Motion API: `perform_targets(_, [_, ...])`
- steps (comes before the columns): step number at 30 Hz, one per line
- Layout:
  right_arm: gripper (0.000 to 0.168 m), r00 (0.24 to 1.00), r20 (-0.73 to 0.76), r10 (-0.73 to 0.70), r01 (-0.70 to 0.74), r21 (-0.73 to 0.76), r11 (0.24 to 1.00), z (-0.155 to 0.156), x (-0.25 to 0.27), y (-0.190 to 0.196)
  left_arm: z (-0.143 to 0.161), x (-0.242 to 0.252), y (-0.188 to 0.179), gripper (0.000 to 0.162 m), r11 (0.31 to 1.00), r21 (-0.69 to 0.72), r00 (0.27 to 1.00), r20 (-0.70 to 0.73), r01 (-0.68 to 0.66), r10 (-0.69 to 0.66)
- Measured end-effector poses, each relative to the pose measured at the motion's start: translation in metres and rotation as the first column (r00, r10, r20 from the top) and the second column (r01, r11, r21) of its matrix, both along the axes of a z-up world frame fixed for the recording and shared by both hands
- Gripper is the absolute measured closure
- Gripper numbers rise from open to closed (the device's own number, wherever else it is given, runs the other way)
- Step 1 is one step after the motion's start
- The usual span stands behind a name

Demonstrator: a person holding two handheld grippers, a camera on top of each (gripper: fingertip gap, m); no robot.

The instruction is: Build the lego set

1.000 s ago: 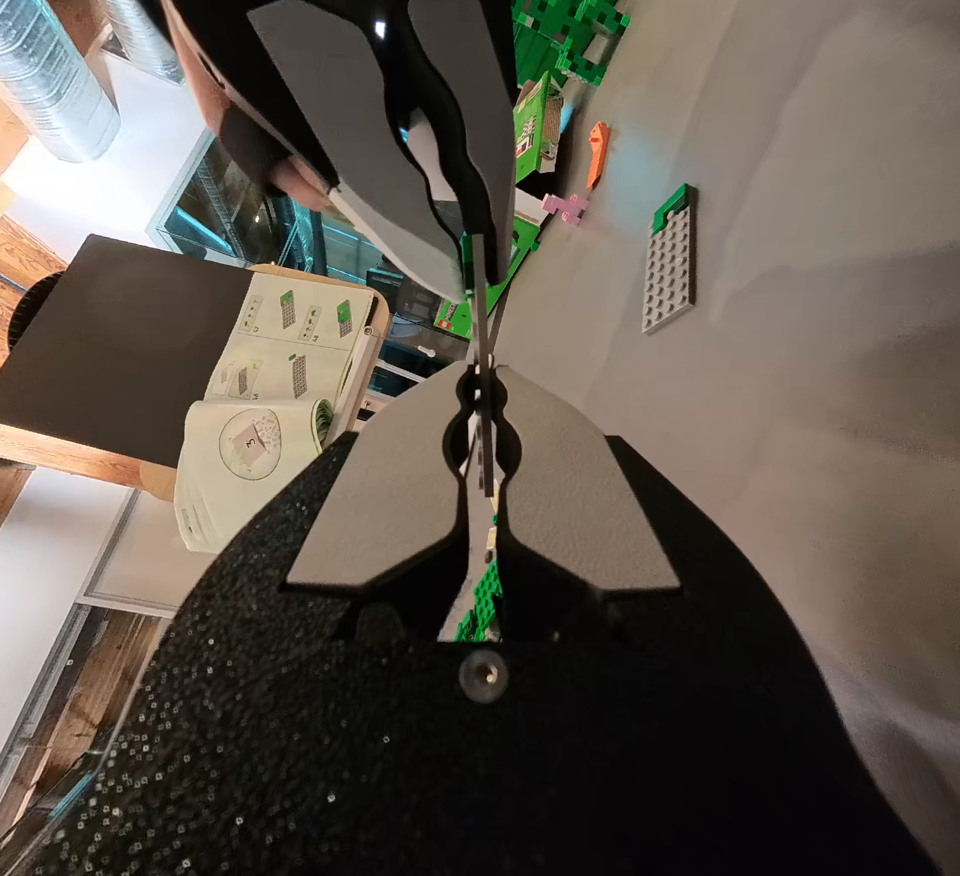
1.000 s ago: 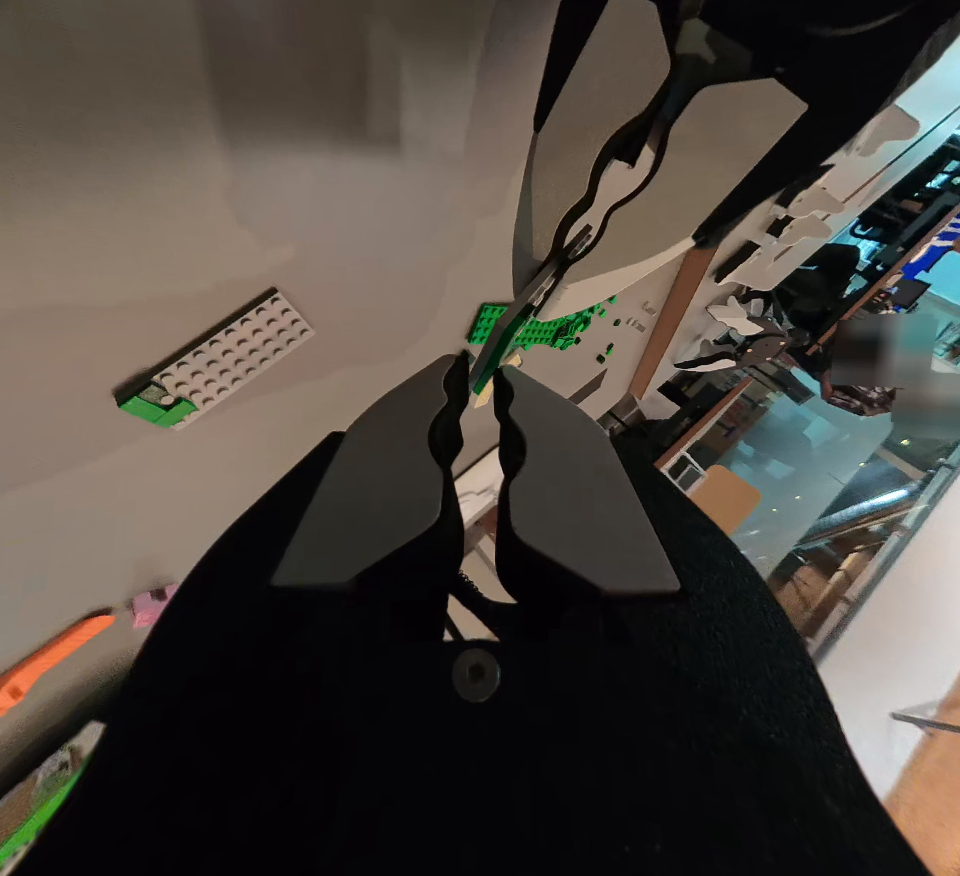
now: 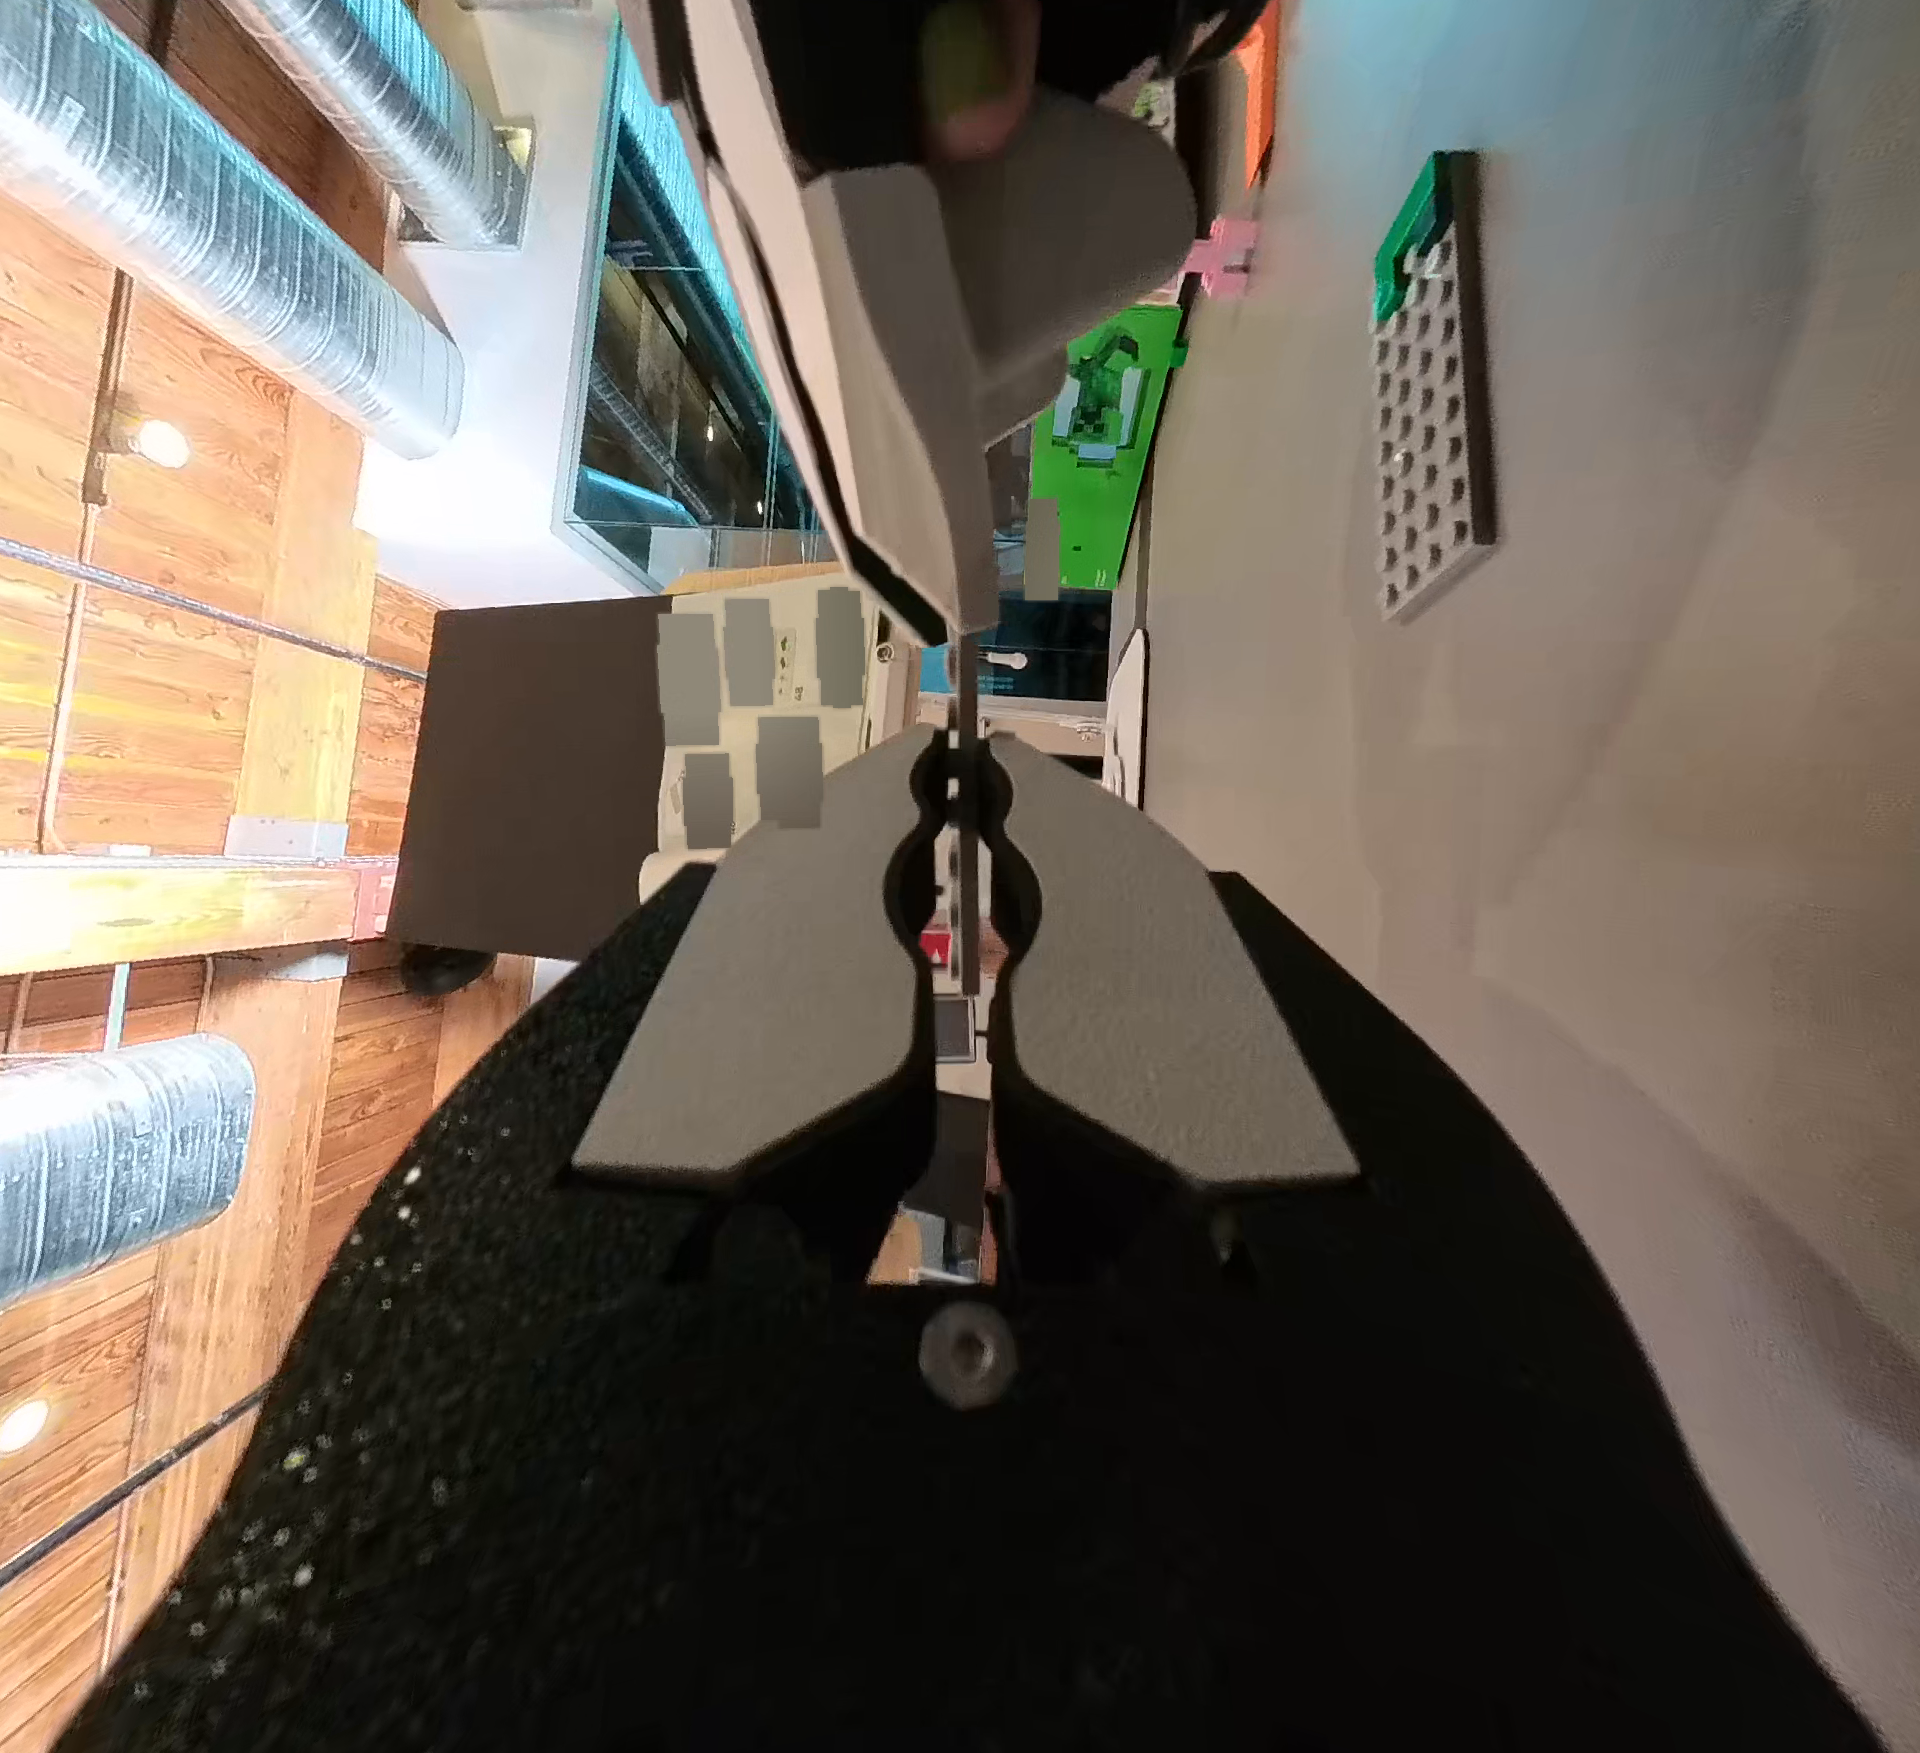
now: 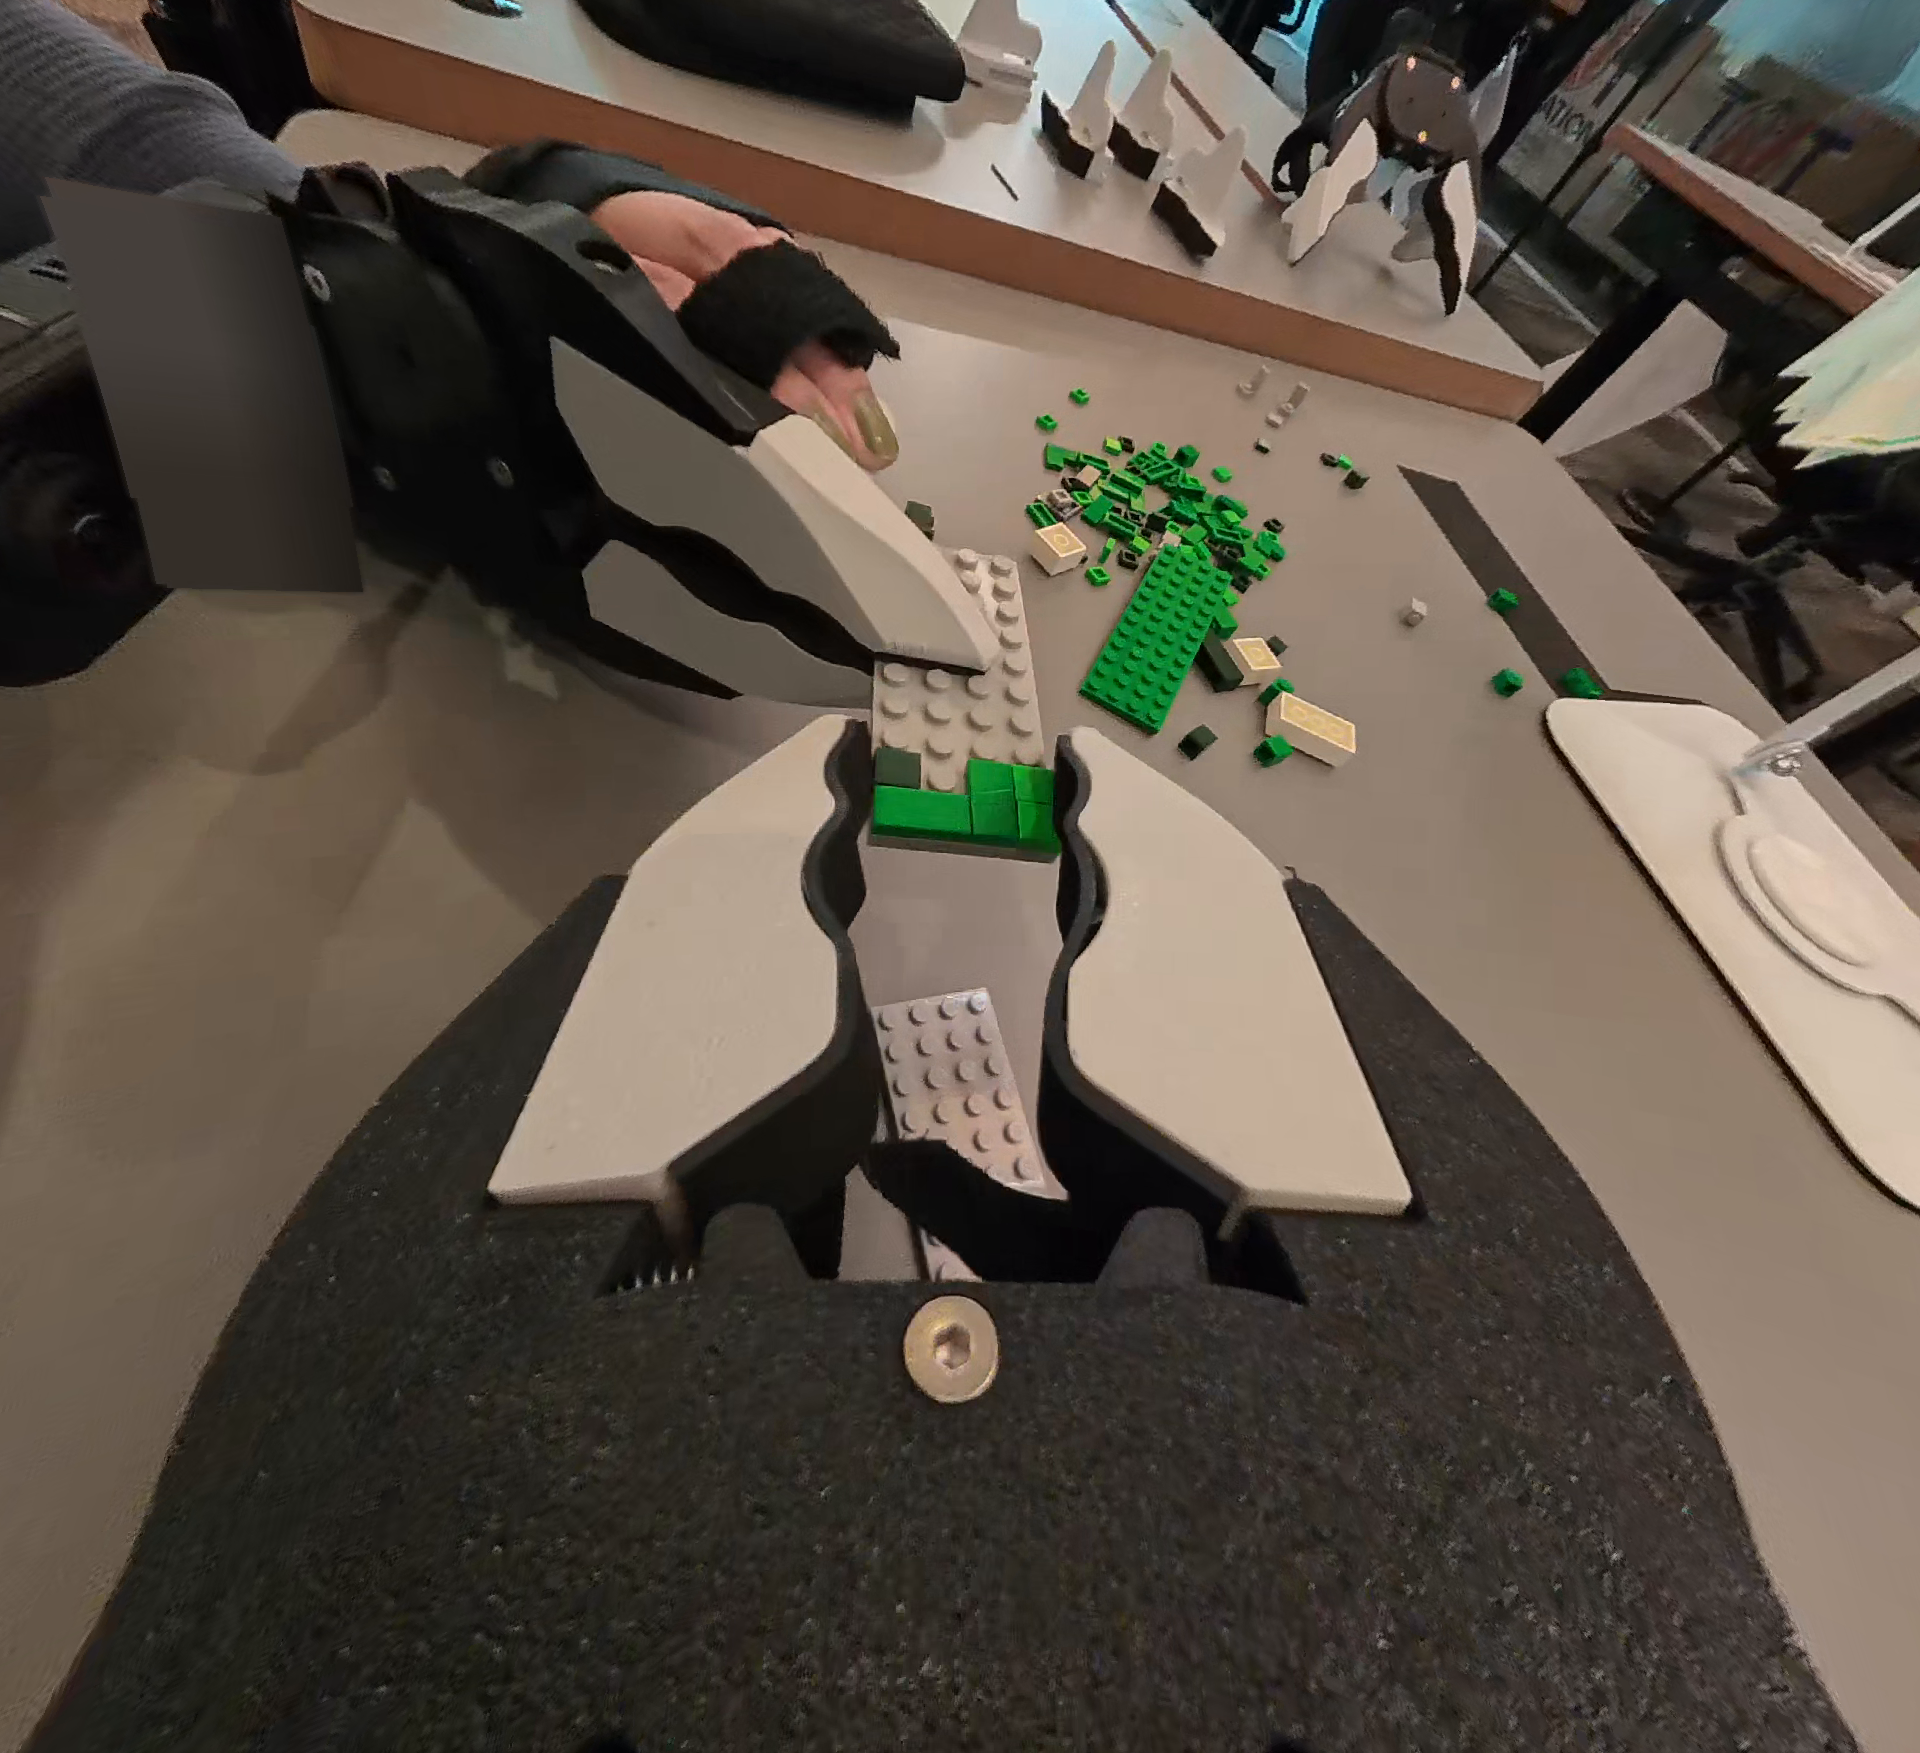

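— Where's the grey plate (image 4: 961,704)?
— Above the bench (image 4: 416,872), right hand-held gripper (image 4: 961,804) clamped across its green-brick end; left hand-held gripper (image 4: 925,664) apparently pinching its edge from ten o'clock.

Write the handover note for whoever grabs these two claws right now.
Left claw: shut on the grey plate, pinching it edge-on.
Right claw: shut across the same plate's end, the one carrying the green bricks. The plate is held above the table.
On the table: a second grey plate below, a green plate and a loose pile of green pieces.
Done: green bricks cover one end of the held plate.
Left: its other studs are bare, and most pieces are unused.
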State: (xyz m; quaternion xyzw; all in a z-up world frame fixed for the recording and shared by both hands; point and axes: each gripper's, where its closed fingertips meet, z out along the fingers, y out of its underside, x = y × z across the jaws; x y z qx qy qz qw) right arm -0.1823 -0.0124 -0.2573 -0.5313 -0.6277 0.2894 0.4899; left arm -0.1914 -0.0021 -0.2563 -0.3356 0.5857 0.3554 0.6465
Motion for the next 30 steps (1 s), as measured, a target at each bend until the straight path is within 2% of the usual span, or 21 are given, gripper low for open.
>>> perform_targets(2, [0.136,1.000,-0.011,0.010,-0.010,-0.021,1.000,0.001,-0.001,-0.002,0.001,-0.001,-0.001,0.159,1.000,-0.009,1.000,0.011,0.008,-0.008])
perform_targets(5, [0.168,0.996,-0.045,0.072,-0.073,-0.004,0.997,0.005,-0.004,-0.013,0.001,-0.002,-0.001,0.159,1.000,-0.014,1.000,0.021,0.016,-0.016])
perform_targets(6, [0.168,0.995,-0.062,0.080,-0.078,0.024,0.997,0.008,-0.005,-0.013,0.002,-0.002,-0.002,0.159,1.000,-0.007,0.999,0.024,0.023,-0.023])
perform_targets(7, [0.165,0.993,-0.067,0.098,-0.095,0.048,0.994,0.010,-0.004,-0.015,0.002,-0.003,-0.001,0.158,1.000,-0.008,1.000,0.022,0.017,-0.017])
perform_targets(9, [0.132,0.985,-0.062,0.162,-0.162,0.018,0.987,0.012,0.000,-0.020,0.004,-0.003,-0.004,0.158,0.999,-0.007,0.999,0.028,0.040,-0.039])
perform_targets(10, [0.128,0.976,-0.076,0.205,-0.206,-0.006,0.979,0.016,0.004,-0.023,0.005,-0.002,-0.006,0.159,0.998,-0.010,0.998,0.036,0.057,-0.056])
perform_targets(11, [0.132,0.960,-0.097,0.261,-0.264,-0.010,0.965,0.021,0.009,-0.026,0.006,0.000,-0.009,0.158,0.997,-0.010,0.996,0.042,0.083,-0.082])
perform_targets(13, [0.137,0.921,-0.095,0.377,-0.380,-0.016,0.925,0.028,0.022,-0.031,0.006,0.009,-0.022,0.158,0.981,-0.034,0.981,0.050,0.190,-0.188])
perform_targets(15, [0.138,0.875,-0.068,0.479,-0.483,-0.133,0.865,0.031,0.033,-0.036,0.009,0.017,-0.038,0.159,0.957,-0.048,0.956,0.074,0.287,-0.284])
perform_targets(17, [0.145,0.785,-0.098,0.612,-0.613,-0.273,0.742,0.039,0.045,-0.050,0.015,0.022,-0.050,0.158,0.932,-0.054,0.929,0.121,0.358,-0.350])
perform_targets(20, [0.148,0.691,-0.148,0.707,-0.693,-0.412,0.591,0.047,0.049,-0.063,0.022,0.027,-0.061,0.159,0.907,-0.058,0.900,0.169,0.417,-0.403])
perform_targets(25, [0.145,0.625,-0.052,0.779,-0.716,-0.438,0.544,0.035,0.041,-0.075,0.027,0.029,-0.070,0.158,0.885,-0.052,0.873,0.199,0.462,-0.444])
perform_targets(30, [0.150,0.591,-0.043,0.806,-0.730,-0.455,0.510,0.037,0.039,-0.076,0.029,0.027,-0.071,0.159,0.879,-0.054,0.865,0.219,0.473,-0.452])
